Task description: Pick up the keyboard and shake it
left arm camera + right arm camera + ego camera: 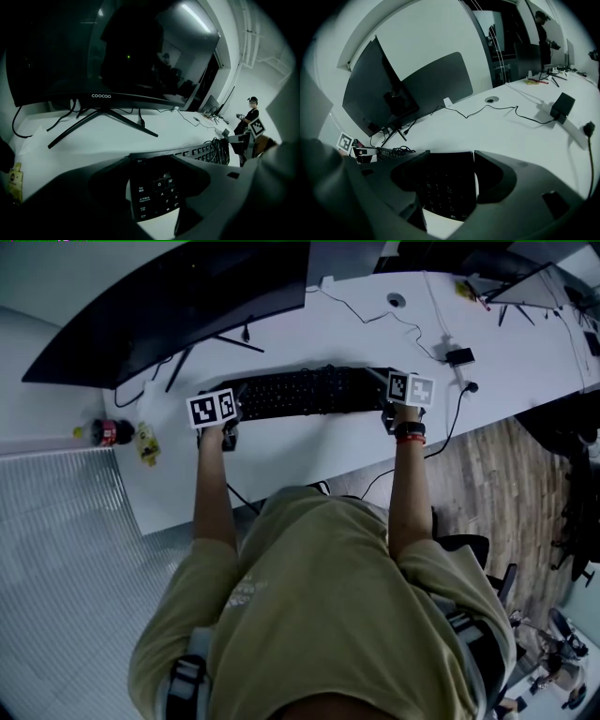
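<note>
Your left gripper (157, 187) and right gripper (447, 187) each straddle one end of the black keyboard (300, 393), jaws wide and not clamped. It seems to lie on the desk (309, 460), upper centre of the head view. Gripping, lifting and shaking remain.

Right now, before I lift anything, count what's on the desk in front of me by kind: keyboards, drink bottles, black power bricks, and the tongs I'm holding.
Keyboard: 1
Drink bottle: 1
Black power brick: 1
Tongs: 2, the left tongs and the right tongs
Total: 5
</note>
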